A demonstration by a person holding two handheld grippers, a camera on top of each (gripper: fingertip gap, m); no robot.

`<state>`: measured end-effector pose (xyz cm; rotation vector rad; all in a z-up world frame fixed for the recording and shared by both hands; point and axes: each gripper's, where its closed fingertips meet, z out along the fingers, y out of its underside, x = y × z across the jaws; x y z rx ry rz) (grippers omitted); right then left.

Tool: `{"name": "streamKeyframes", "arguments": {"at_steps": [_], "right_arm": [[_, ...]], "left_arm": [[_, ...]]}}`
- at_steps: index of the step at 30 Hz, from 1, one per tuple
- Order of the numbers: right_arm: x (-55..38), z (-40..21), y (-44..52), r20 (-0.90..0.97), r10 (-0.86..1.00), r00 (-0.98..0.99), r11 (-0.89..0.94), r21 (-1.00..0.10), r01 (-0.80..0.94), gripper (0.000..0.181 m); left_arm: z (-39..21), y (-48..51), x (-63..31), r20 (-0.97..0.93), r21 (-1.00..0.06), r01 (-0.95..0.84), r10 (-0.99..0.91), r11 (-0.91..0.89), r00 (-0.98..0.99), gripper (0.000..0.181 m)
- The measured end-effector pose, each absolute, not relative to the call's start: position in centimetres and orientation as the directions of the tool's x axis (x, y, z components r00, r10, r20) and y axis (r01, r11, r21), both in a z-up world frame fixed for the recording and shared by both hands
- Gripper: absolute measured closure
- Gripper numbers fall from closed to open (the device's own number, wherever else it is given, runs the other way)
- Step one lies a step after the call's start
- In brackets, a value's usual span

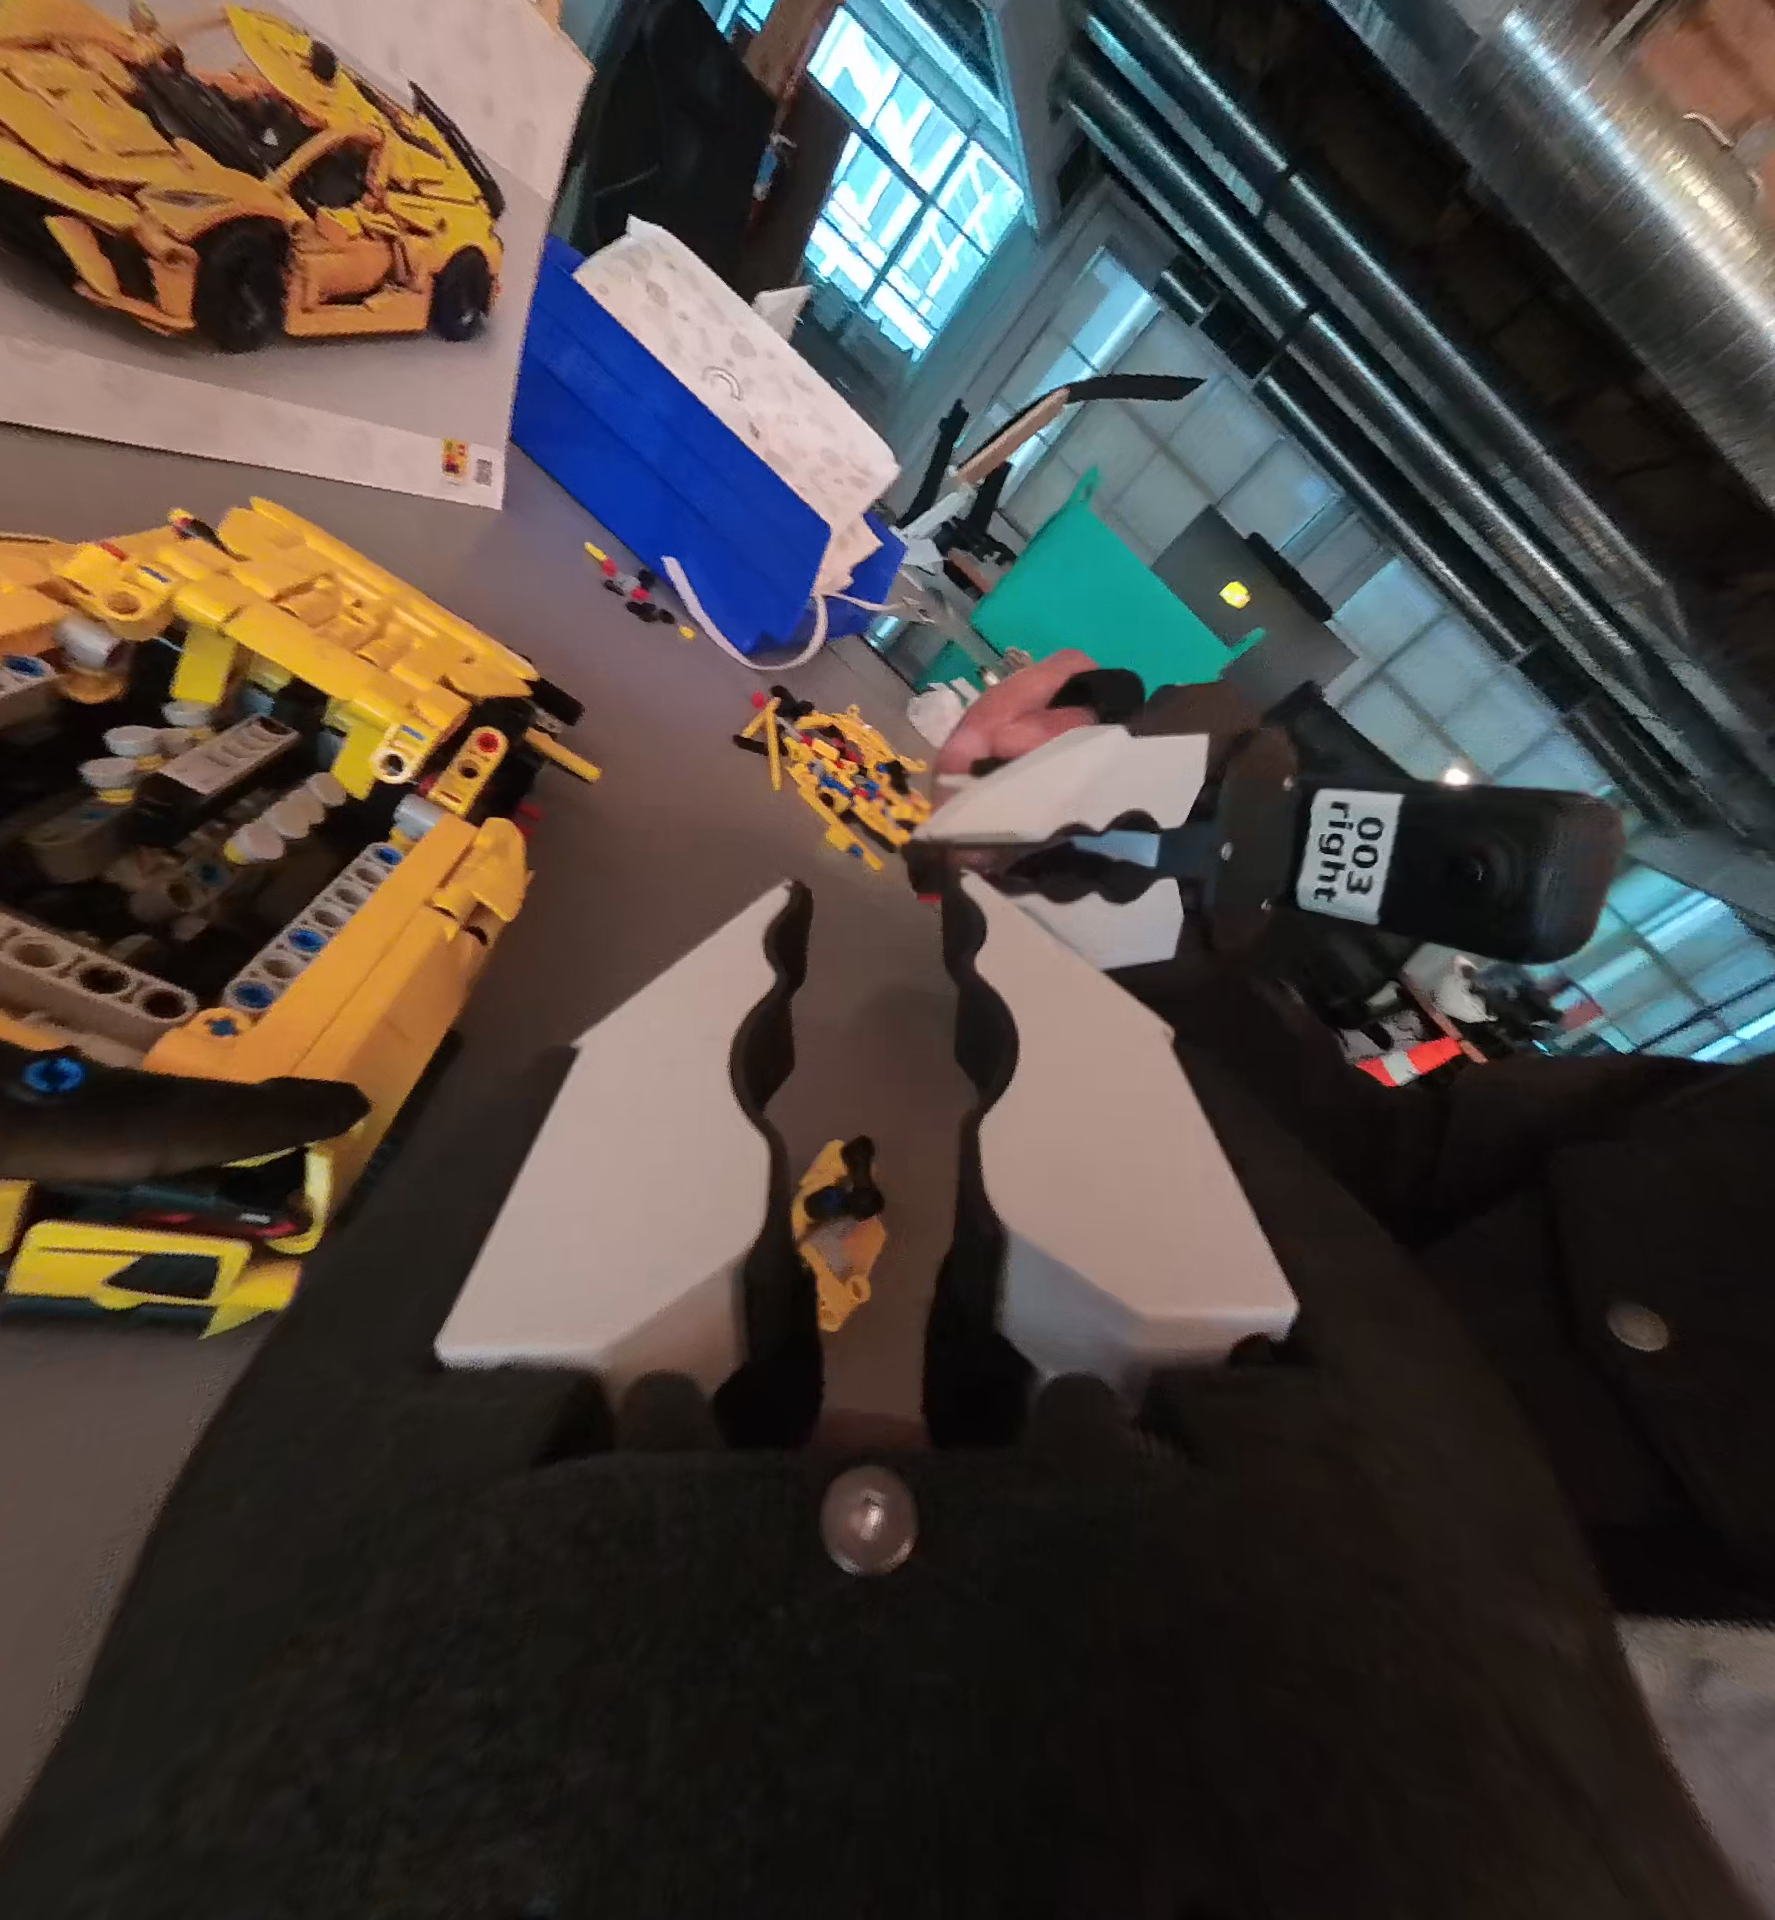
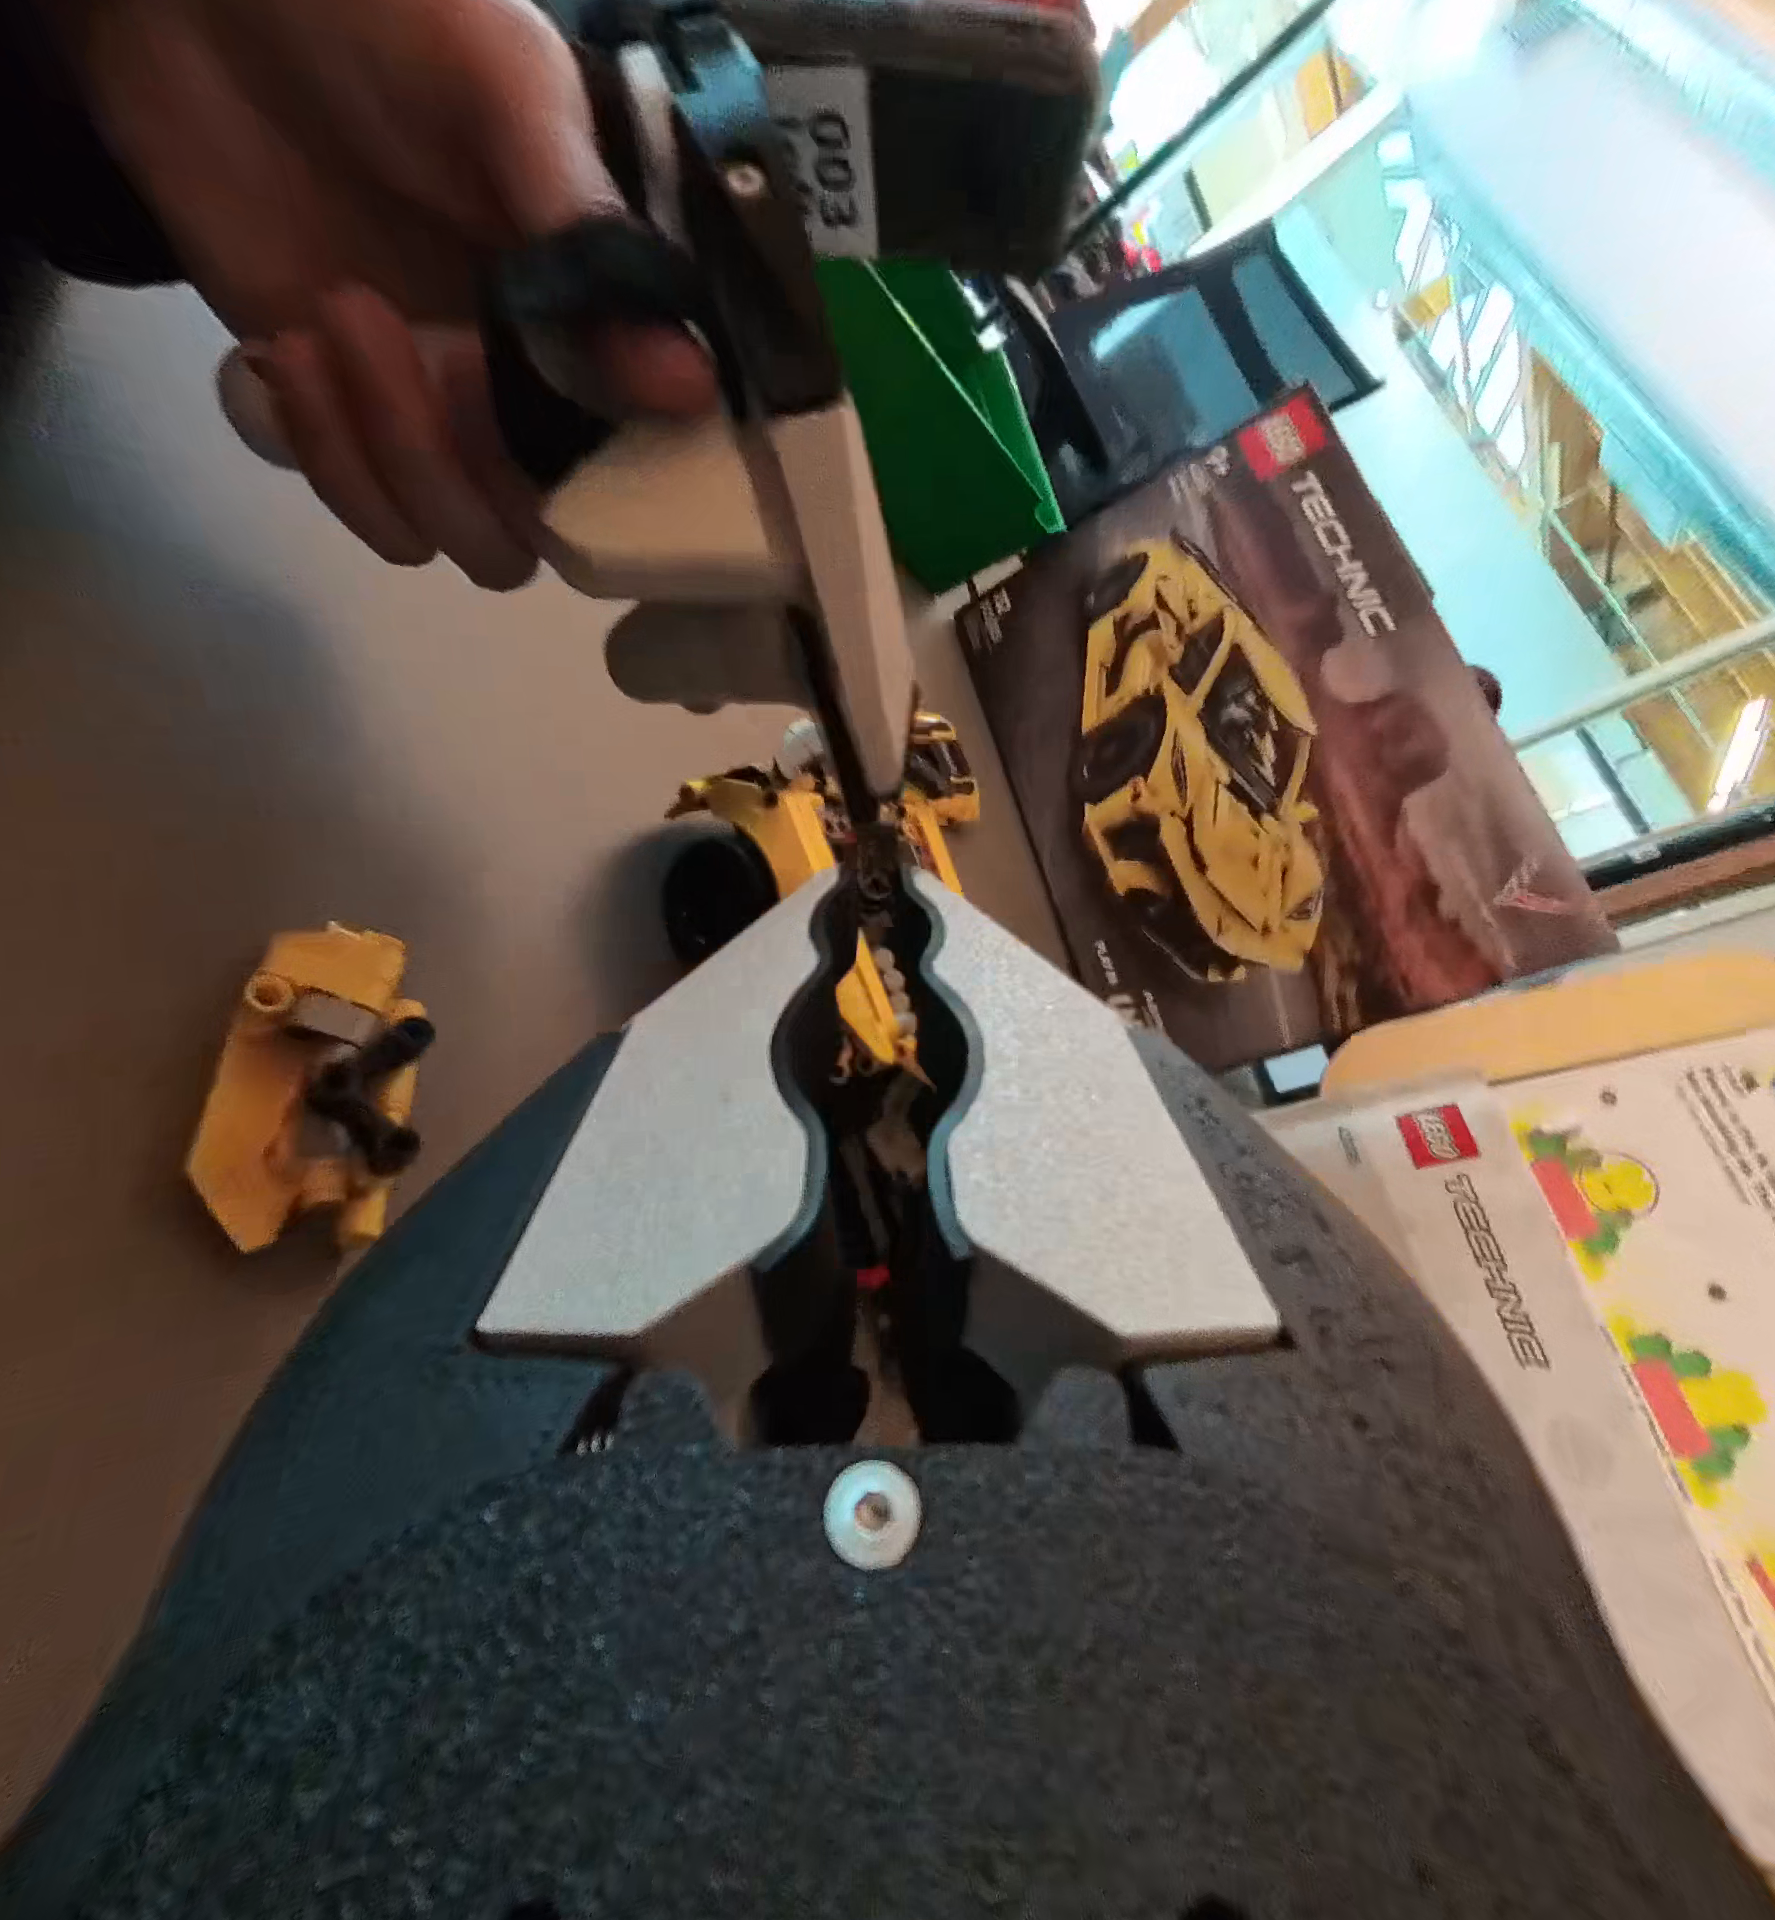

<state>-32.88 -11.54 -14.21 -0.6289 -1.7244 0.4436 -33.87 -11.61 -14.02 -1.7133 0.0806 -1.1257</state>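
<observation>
My left gripper [image 1: 875,899] is open and empty, tilted over a grey table. Its tips are right next to the tips of my right gripper [image 1: 919,847], held by a hand at the right. My right gripper [image 2: 876,883] has its jaws nearly together, pinching a small dark piece [image 2: 872,868] at the tips. One finger [image 2: 852,582] of the left gripper comes down onto that spot. A small yellow brick sub-assembly [image 1: 839,1226] lies on the table under the left gripper and shows at the left of the right wrist view [image 2: 306,1081]. A half-built yellow brick car [image 1: 239,831] stands at the left.
A pile of loose yellow and black parts [image 1: 841,769] lies past the grippers. A booklet page showing a yellow car [image 1: 239,208] and a blue bin [image 1: 654,457] holding a white paper bag sit behind. The set's box [image 2: 1278,748] and a printed white bag [image 2: 1589,1351] stand on the right. Both grippers' tips are close together, under 4 cm apart.
</observation>
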Motion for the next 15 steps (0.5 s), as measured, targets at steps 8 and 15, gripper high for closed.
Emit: {"name": "streamKeyframes", "arguments": {"at_steps": [8,15], "right_arm": [[-32.9,-15.2,-12.3,0.769,0.605,-0.206,0.796,-0.576,0.186,0.175],[-32.9,-15.5,-10.8,0.693,0.718,-0.069,0.688,-0.69,0.224,0.167]], "left_arm": [[-14.9,-12.4,-32.0,0.588,-0.805,0.329,-0.594,-0.493,0.548,0.174],[-14.8,-10.1,-42.4,0.392,-0.9,0.31,-0.262,-0.305,0.882,0.174]]}}
